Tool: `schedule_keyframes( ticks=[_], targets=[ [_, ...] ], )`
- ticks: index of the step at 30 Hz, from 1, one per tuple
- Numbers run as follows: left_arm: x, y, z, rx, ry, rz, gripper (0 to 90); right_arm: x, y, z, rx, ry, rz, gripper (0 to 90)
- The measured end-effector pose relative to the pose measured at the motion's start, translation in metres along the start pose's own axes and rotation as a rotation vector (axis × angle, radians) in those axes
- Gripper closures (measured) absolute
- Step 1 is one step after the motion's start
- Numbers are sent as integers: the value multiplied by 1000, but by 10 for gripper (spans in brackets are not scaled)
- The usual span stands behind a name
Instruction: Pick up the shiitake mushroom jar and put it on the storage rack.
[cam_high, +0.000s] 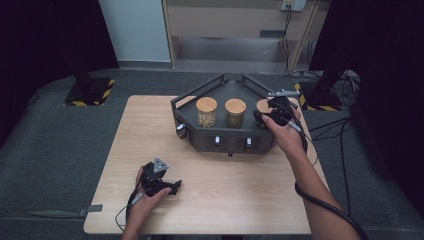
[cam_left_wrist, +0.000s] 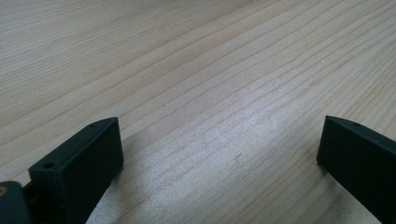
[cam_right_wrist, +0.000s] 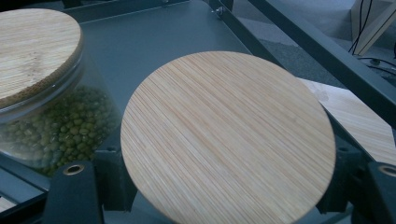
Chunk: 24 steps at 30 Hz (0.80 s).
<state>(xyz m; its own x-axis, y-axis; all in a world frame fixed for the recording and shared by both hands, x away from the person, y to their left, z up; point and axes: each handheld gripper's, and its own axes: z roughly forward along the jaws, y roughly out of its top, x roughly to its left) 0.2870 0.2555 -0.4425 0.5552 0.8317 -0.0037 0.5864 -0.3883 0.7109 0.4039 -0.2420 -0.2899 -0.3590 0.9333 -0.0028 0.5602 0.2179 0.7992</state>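
Round bamboo-lidded glass jar (cam_right_wrist: 228, 140) stands at the right end of the dark metal tray (cam_high: 200, 100), clamped in the right gripper (cam_high: 272, 114) jaws (green-bean jar (cam_right_wrist: 42, 93) just left). Left gripper (cam_high: 167, 187) rests on the pale wooden surface (cam_left_wrist: 187, 70), jaws apart.

Jaws grip the bamboo-lidded jar (cam_right_wrist: 228, 140) (green-bean jar (cam_right_wrist: 51, 116) beside).
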Motion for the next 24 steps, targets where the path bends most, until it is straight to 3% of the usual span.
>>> schedule_keyframes(
  ticks=[17, 24],
  targets=[
    [0, 0, 0, 0, 0, 0, 0, -2, -9, 0, -30, 8, 11, 255],
    [0, 0, 0, 0, 0, -1, 0, -1, -13, -5, -53, 1, 3, 90]
  ],
)
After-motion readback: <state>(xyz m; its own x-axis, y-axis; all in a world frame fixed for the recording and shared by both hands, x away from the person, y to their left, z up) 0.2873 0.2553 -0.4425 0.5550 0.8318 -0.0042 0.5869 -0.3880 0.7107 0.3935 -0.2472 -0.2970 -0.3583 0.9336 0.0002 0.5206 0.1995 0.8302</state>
